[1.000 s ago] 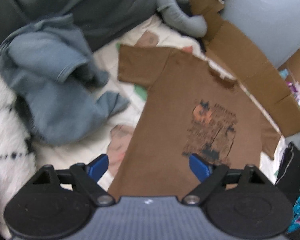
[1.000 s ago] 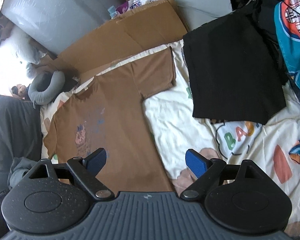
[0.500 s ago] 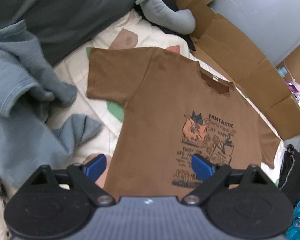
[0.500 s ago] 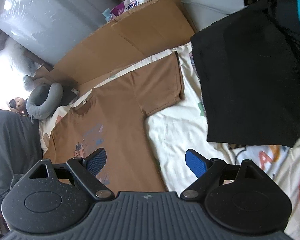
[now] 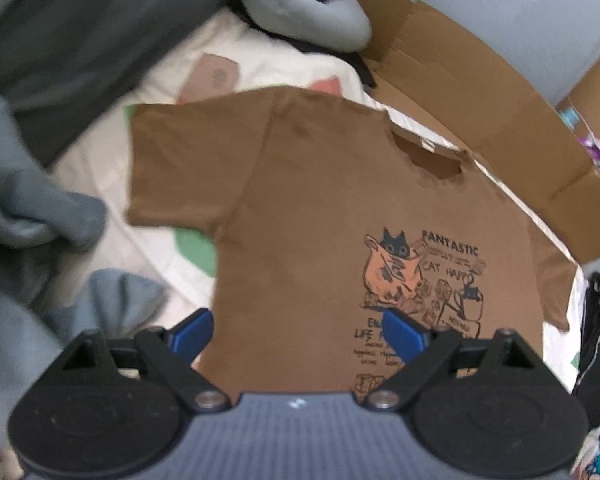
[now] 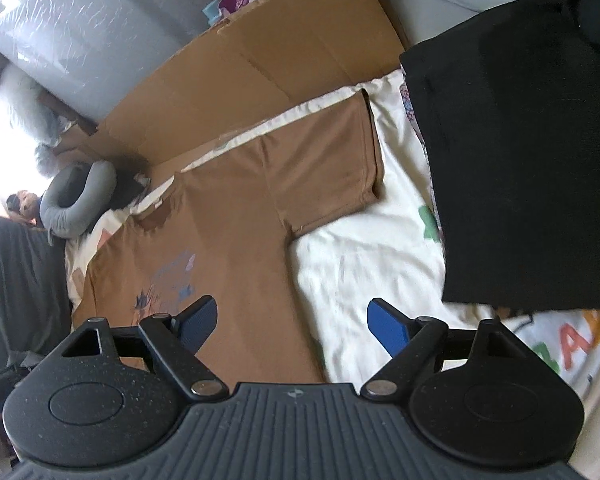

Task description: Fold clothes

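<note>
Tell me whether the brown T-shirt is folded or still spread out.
Spread out. The brown T-shirt lies flat on the bed sheet, print up, both sleeves extended, no fold visible.

T-shirt [image 5: 324,208] flat on bedsheet [image 6: 364,264] | cardboard [image 6: 260,76] behind | neck pillow [image 5: 300,12] beyond

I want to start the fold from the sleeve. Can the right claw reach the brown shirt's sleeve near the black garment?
Probably yes: the right claw is open, the sleeve lies flat, and only bare sheet lies between them.
</note>
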